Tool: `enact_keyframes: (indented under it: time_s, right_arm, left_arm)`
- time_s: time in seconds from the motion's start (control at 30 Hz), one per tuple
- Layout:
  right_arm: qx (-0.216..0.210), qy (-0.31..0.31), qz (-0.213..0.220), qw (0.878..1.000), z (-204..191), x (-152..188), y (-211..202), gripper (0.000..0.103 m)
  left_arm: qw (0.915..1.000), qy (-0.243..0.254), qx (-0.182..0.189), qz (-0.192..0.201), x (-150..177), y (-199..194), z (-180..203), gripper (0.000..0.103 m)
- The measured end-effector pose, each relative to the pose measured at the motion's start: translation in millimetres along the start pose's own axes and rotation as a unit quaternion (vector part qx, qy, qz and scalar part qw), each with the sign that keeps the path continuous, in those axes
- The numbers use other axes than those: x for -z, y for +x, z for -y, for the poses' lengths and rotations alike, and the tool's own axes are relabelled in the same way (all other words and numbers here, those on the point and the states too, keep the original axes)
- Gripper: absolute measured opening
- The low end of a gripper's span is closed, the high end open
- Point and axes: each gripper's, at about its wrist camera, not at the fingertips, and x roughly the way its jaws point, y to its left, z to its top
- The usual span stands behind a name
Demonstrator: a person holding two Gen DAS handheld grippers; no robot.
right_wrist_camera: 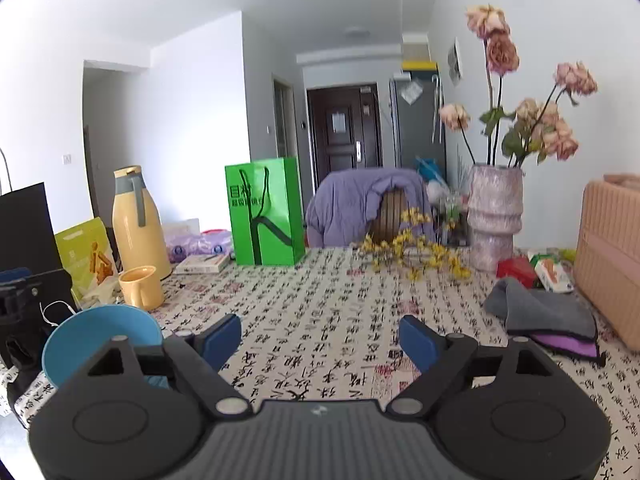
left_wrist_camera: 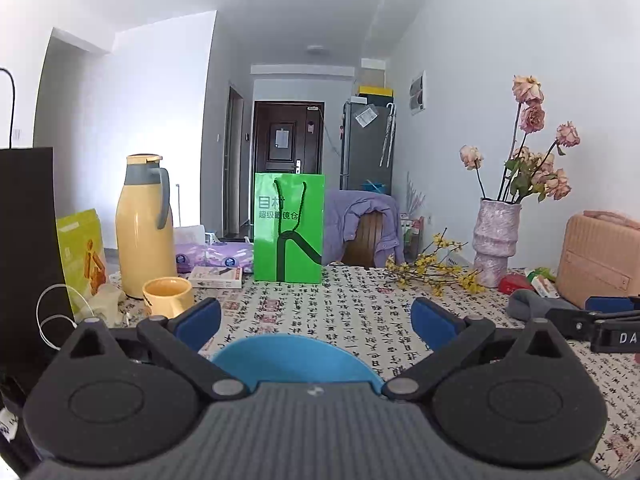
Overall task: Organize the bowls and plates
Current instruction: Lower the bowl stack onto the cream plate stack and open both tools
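Now I am holding both grippers, left (left_wrist_camera: 316, 322) and right (right_wrist_camera: 321, 340), spread wide and empty, the blue bowl (left_wrist_camera: 294, 358) just below the left one, no stack visible yet.

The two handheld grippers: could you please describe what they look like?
Both look alike. The left gripper and right gripper each have a ribbed grey body with a small white logo, black linkage arms on round black housings with silver pivot pins, and blue finger pads. No cables, hands or sleeves show.
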Motion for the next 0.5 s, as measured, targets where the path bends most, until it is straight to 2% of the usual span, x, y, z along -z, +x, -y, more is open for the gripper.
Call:
enact_keyframes:
  time_s: [0.17, 0.5]
  right_arm:
    - [0.024, -0.021, 0.031, 0.999, -7.9, 8.5, -8.5, 0.091]
    - [0.025, -0.001, 0.040, 0.999, -14.0, 22.0, -30.8, 0.091]
  left_arm:
    - [0.9999, 0.008, 0.007, 0.012, 4.2, -11.6, 3.6, 0.103]
    - [0.9991, 0.019, 0.017, 0.035, 19.5, -41.6, 5.7, 0.103]
